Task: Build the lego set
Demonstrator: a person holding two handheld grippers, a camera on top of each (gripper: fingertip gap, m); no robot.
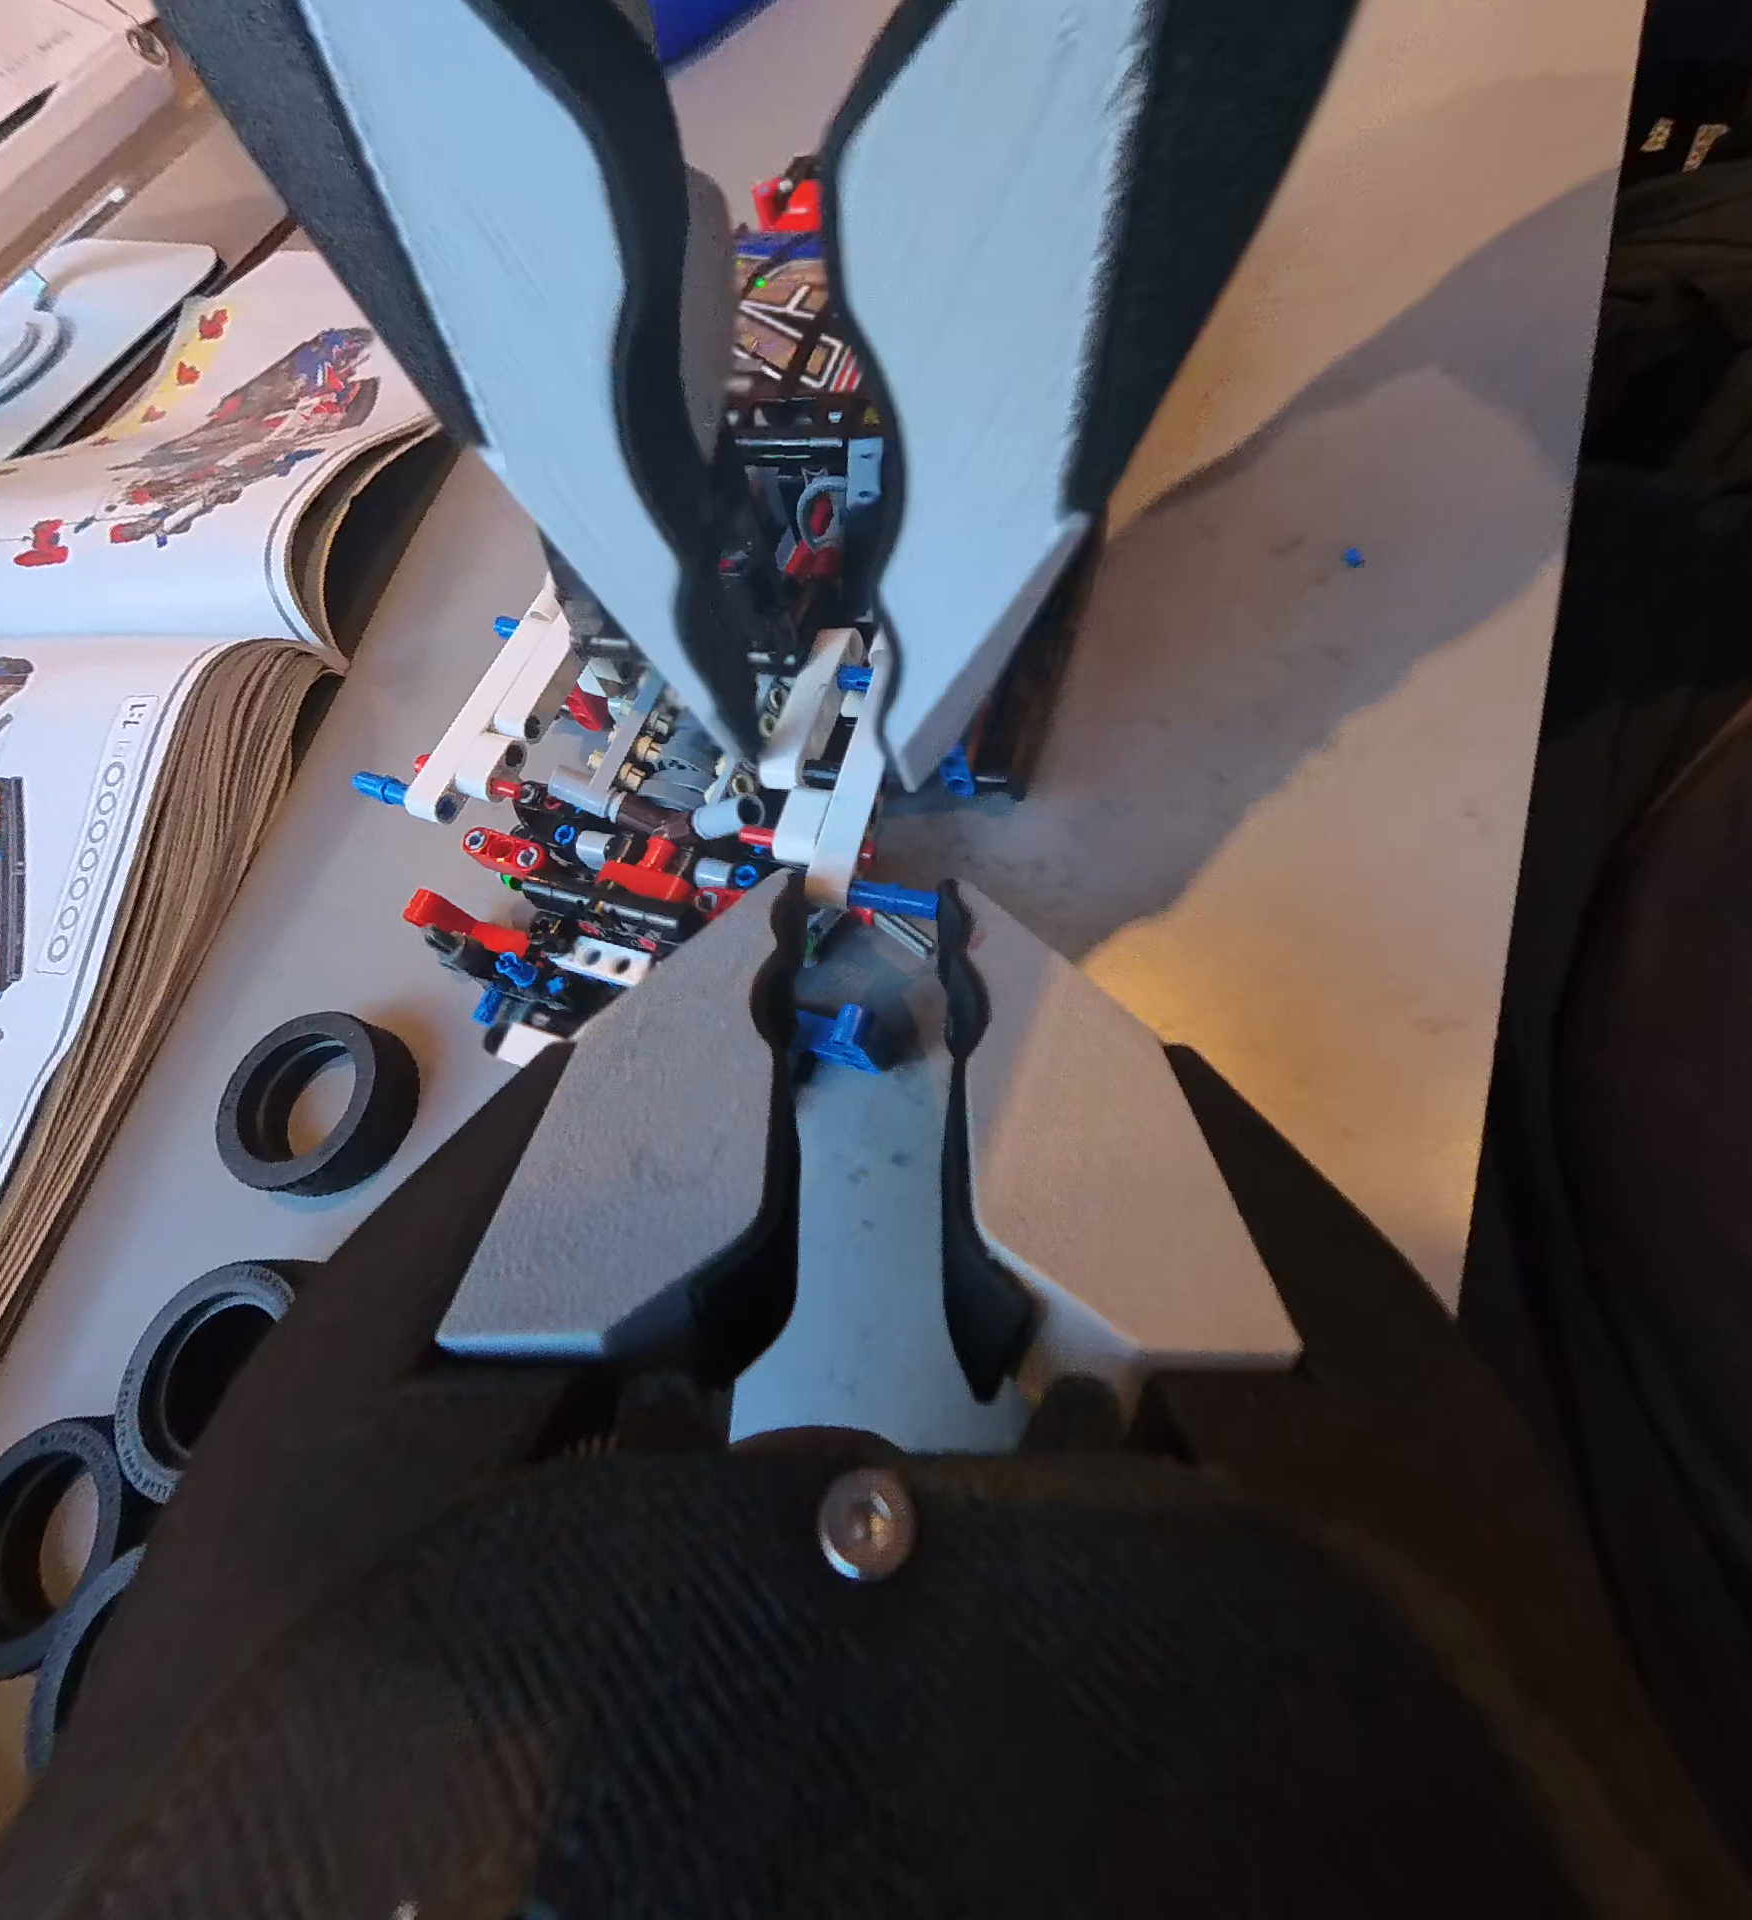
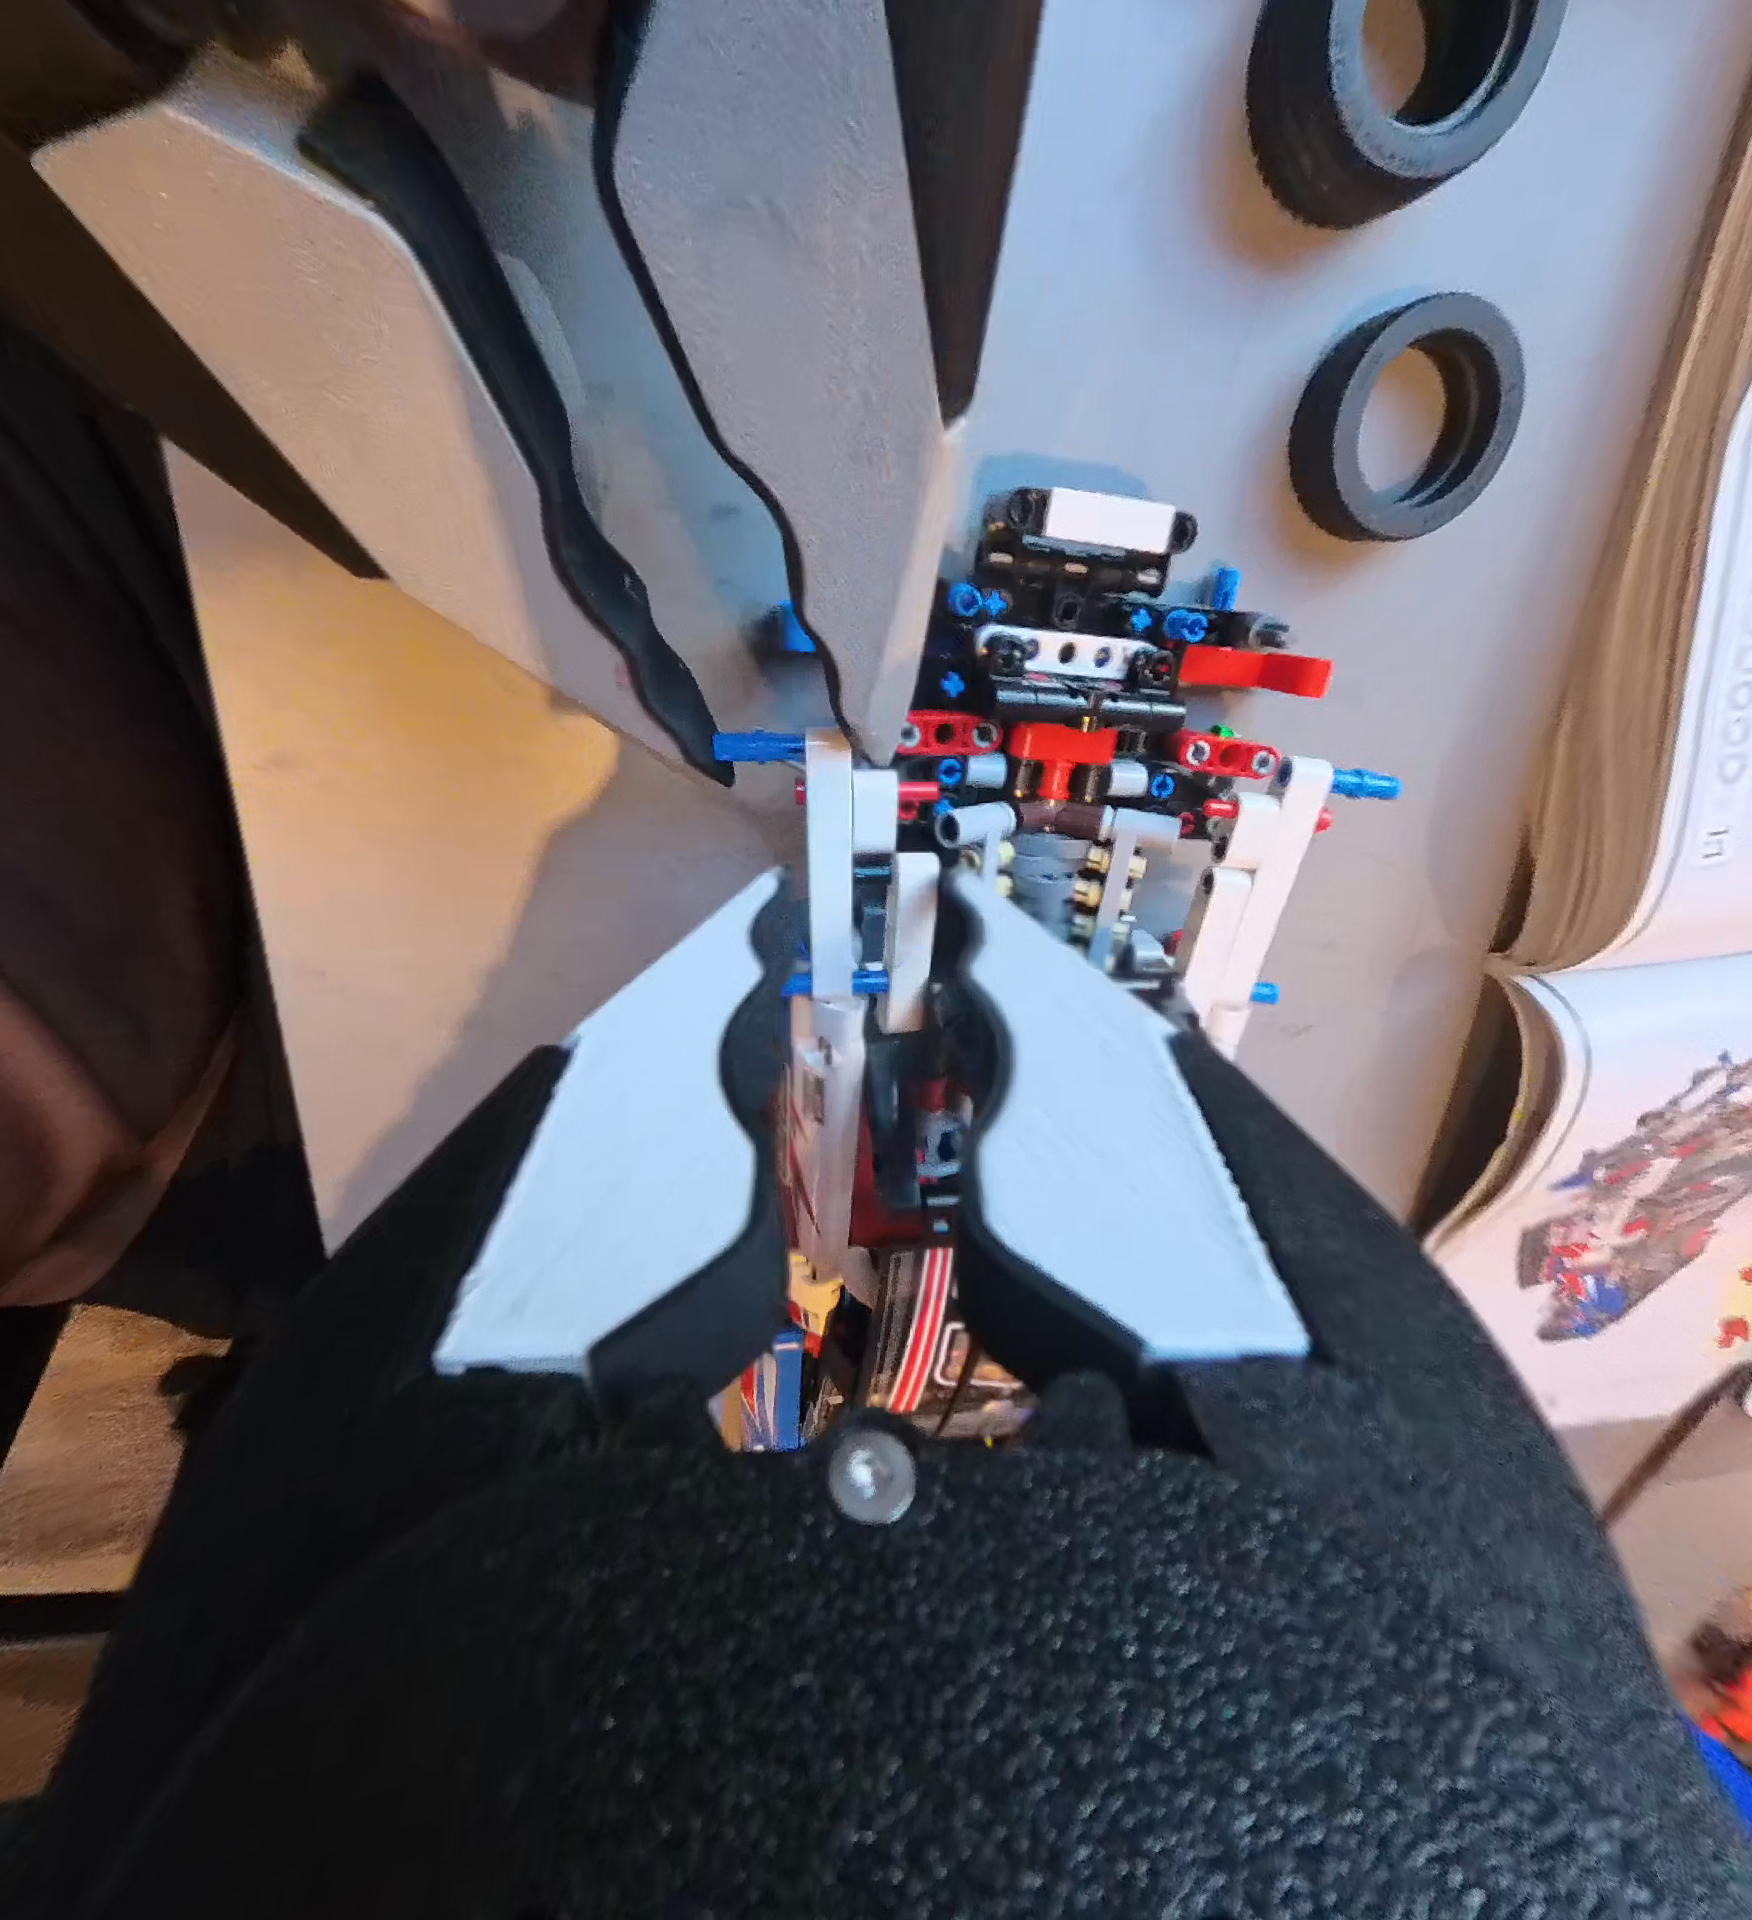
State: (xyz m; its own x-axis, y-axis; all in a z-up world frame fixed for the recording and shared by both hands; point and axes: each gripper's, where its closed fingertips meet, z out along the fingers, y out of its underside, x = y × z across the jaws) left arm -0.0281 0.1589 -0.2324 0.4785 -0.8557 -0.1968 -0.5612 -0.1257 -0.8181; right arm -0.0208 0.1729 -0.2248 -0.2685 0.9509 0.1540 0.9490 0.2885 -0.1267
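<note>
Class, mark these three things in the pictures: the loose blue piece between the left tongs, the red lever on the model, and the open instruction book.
Blue piece [image 1: 844,1037]: left wrist view, its body.
Red lever [image 2: 1256,670]: right wrist view, its flat blade.
Instruction book [image 1: 72,831]: left wrist view, its open page.

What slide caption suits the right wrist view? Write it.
Right gripper clamps the lego model; left gripper meets it opposite.

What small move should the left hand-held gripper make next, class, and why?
Probably close on the blue pin. The left hand-held gripper is open, and that pin, jutting from the white beam of the lego model, sits between its tips. The right hand-held gripper is clamped on the lego model, which should steady it.
</note>
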